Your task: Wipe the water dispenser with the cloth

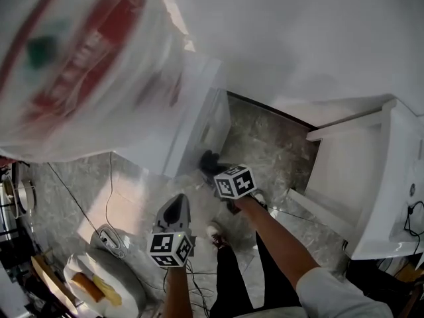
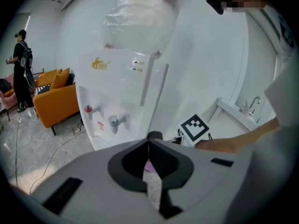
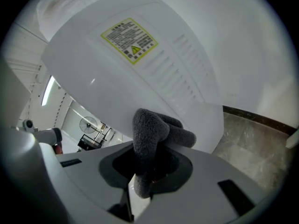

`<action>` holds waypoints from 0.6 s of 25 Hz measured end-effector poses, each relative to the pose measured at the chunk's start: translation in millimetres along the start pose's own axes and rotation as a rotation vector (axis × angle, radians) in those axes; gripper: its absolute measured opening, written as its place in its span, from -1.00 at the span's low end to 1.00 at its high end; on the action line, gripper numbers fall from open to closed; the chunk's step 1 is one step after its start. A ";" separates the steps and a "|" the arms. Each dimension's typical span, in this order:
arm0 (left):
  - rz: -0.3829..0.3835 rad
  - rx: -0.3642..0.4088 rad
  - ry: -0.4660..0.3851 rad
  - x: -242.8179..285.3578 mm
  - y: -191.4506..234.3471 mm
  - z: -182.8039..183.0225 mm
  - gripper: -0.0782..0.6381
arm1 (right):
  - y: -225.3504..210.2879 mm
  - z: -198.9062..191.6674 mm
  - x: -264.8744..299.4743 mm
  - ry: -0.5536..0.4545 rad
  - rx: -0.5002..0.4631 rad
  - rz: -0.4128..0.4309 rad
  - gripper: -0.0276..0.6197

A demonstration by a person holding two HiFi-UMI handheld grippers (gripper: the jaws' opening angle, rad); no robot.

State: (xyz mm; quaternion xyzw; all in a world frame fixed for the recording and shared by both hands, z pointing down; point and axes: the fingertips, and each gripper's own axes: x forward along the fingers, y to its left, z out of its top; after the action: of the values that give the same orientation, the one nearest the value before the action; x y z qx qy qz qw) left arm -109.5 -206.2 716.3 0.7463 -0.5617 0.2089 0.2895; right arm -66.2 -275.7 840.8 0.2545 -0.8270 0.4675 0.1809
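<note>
The right hand-held gripper (image 3: 147, 171) clamps the cloth (image 3: 152, 129) at the water dispenser (image 3: 154, 69) — press flat, stroke evenly; the left hand-held gripper (image 2: 148, 160) hangs closed, empty, near the dispenser.

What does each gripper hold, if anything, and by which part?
The right gripper grips the dark grey cloth by its bunched middle, folds sticking out past the jaws. The left gripper holds nothing, jaws together.

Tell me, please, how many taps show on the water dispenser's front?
2. The red-handled tap sits left in the front recess of the water dispenser; the grey tap is just right of it. No more show.
</note>
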 end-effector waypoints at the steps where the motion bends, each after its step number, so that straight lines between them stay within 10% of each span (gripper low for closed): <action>1: -0.001 -0.003 0.002 1.9 0.4 -2.4 -0.73 | -8.6 -1.0 3.5 0.002 0.025 -0.009 -0.71; 15: -0.003 0.028 0.072 29.7 19.5 -24.9 -0.73 | -139.1 44.0 36.2 -0.010 0.269 -0.110 -0.72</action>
State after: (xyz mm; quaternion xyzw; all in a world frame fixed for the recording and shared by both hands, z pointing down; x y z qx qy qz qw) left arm -119.4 -214.8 757.6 0.7432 -0.5469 0.2430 0.2991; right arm -16.0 -383.1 933.0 0.3238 -0.7425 0.5622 0.1666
